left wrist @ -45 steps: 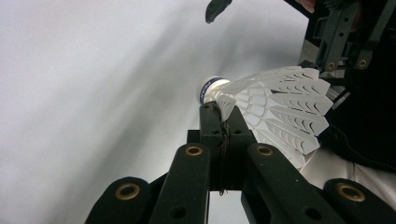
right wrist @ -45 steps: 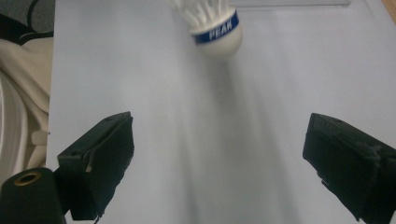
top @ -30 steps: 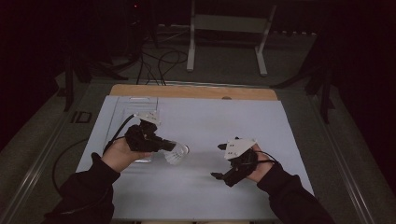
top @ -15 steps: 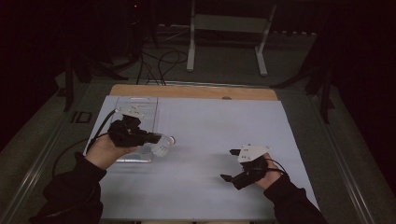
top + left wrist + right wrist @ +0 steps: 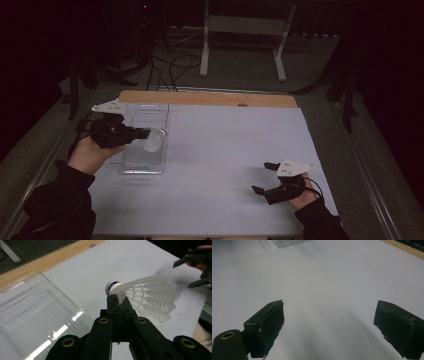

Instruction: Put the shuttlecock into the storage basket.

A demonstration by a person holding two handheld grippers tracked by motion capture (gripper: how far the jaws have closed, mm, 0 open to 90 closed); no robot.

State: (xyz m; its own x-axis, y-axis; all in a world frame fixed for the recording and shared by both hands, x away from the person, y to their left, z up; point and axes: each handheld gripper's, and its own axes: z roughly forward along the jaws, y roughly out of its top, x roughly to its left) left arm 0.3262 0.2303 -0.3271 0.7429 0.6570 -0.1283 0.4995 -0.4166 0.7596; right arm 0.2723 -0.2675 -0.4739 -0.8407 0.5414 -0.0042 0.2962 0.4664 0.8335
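Carrying white plastic shuttlecock (image 5: 146,296), my left gripper (image 5: 117,298) clamped on its skirt, over clear plastic tray (image 5: 148,116) at 9 o'clock. Next: lower, release. Right gripper (image 5: 266,177) wide open, empty.

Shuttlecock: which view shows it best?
Left gripper view. The shuttlecock is close up there: white cork with a blue band, plastic skirt, pinched near the cork by the left gripper. In the high view it is a small white shape over the clear tray.
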